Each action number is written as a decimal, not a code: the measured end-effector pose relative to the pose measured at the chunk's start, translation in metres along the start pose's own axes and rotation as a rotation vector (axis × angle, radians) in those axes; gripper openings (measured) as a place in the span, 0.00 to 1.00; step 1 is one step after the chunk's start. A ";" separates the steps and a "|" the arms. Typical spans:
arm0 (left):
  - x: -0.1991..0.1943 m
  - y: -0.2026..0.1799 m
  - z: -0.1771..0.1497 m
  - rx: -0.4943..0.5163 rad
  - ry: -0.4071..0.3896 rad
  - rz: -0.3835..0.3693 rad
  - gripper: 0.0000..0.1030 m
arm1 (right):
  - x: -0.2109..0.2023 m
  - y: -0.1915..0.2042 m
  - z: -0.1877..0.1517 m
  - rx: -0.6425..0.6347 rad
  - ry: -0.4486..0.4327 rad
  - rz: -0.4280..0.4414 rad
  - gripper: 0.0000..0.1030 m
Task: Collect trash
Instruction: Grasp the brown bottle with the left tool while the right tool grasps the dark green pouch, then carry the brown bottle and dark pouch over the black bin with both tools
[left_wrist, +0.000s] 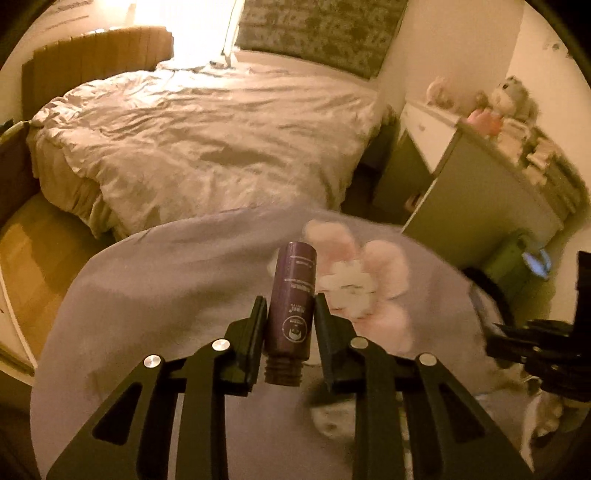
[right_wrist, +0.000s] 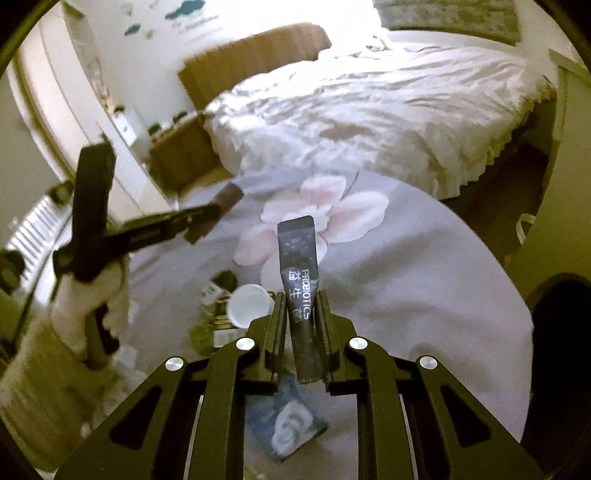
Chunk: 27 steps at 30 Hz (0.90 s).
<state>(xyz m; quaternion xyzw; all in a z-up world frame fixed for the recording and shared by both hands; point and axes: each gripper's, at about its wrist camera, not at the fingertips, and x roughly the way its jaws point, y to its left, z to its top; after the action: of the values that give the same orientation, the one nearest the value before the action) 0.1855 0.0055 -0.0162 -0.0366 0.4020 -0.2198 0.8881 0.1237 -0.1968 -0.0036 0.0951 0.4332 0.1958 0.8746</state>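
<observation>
Left wrist view. Left gripper (left_wrist: 290, 314), matte black, jaws pinching one purple bottle (left_wrist: 290, 306): a smooth cylinder with pale print, uncapped, threaded neck pointing back toward the camera, base pointing forward. Beyond and below the jaws, a soft grey rug (left_wrist: 177, 280) with a blurred pink flower print (left_wrist: 364, 280). Farther ahead, one bed (left_wrist: 207, 147) under a crumpled, satiny pale duvet. Right of the jaws, the right gripper (left_wrist: 546, 350) at the frame edge, blurred.

Right wrist view. Right gripper (right_wrist: 302, 317), same black build, jaws pressed onto one slim dark sachet (right_wrist: 300, 266), flat, glossy, printed "PROBIOTICS", its crimped end sticking forward past the jaws. Under the jaws, one blue crinkled packet (right_wrist: 291, 424) lying on the rug (right_wrist: 424, 280). Just left of the jaws, one white round cup (right_wrist: 248, 302) among blurred litter. Farther left, the left gripper (right_wrist: 207, 218) blurred, with the bottle (right_wrist: 229, 196) at its tip. Ahead, the flower print (right_wrist: 332, 210), then the bed (right_wrist: 369, 110).
</observation>
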 end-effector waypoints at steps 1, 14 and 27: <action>-0.009 -0.008 -0.001 0.001 -0.015 -0.012 0.24 | -0.010 0.000 -0.001 0.007 -0.020 -0.001 0.16; -0.057 -0.131 -0.002 0.051 -0.142 -0.175 0.24 | -0.116 -0.054 -0.016 0.151 -0.237 -0.064 0.16; -0.014 -0.259 -0.003 0.151 -0.101 -0.348 0.25 | -0.191 -0.146 -0.051 0.310 -0.354 -0.181 0.16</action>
<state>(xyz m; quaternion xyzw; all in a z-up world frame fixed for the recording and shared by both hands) 0.0817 -0.2213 0.0535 -0.0499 0.3272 -0.3974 0.8559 0.0161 -0.4106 0.0537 0.2219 0.3051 0.0282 0.9257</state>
